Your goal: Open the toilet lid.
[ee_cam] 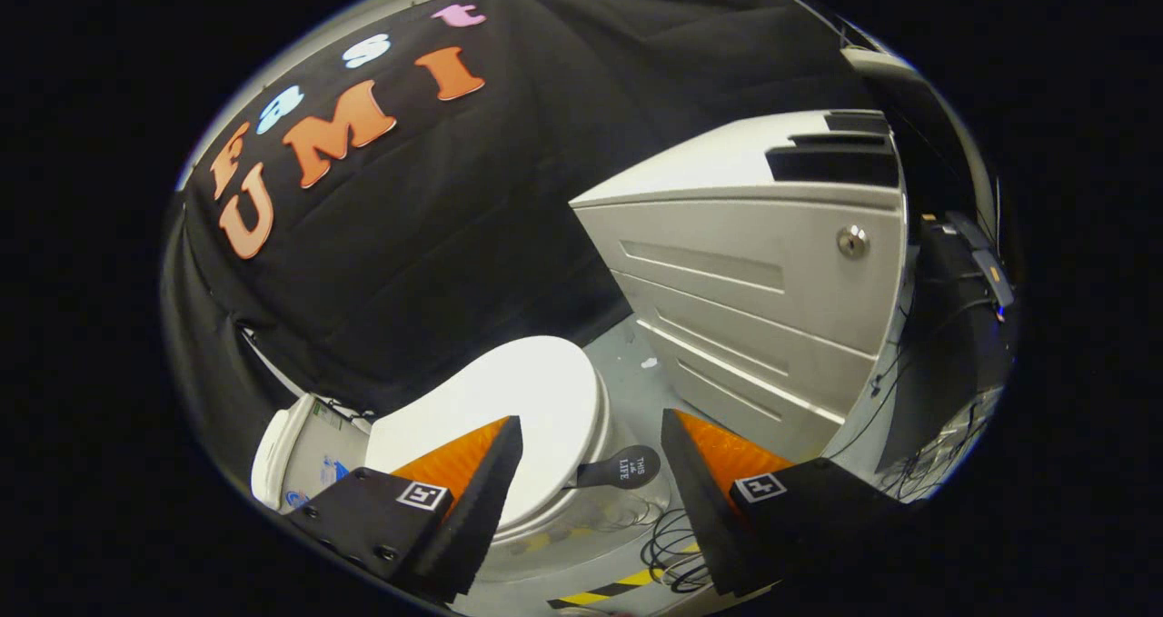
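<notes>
Below, the white toilet lid lies closed and glossy, with the fingers spread wide above it.

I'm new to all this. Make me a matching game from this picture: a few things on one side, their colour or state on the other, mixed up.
1. toilet lid
2. tool
3. cabinet
4. handle tab

A. grey, with a round lock
B. open, holding nothing
C. black, sticking out beside the lid
D. white, closed

Pairs: 1-D, 2-B, 3-A, 4-C
</notes>
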The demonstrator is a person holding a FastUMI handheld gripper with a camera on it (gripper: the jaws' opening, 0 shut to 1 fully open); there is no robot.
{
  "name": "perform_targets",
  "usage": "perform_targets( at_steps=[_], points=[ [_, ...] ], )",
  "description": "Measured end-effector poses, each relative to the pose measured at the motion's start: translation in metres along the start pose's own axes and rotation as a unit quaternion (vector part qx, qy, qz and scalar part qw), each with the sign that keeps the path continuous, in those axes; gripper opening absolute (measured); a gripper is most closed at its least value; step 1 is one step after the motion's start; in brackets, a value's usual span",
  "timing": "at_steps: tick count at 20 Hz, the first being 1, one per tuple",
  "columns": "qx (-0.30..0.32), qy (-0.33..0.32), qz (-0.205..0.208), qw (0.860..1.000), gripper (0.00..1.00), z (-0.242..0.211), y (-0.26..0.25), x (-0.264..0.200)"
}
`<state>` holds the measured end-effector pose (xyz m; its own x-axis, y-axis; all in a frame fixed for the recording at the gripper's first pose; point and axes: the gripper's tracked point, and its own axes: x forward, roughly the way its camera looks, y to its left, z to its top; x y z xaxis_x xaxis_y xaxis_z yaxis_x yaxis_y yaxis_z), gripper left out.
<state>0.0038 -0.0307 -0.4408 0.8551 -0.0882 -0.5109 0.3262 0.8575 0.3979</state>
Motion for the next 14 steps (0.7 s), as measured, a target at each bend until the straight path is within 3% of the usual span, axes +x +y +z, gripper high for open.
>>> perform_targets(
  at_steps=[5,8,14],
  points=[
    [0.077,0.047,-0.024,0.996,0.99,-0.027,-0.024,0.015],
    [0.154,0.076,-0.023,0.985,0.99,-0.040,-0.026,0.022],
    [0.223,0.103,-0.028,0.969,0.85,-0.058,-0.034,0.045]
  ],
)
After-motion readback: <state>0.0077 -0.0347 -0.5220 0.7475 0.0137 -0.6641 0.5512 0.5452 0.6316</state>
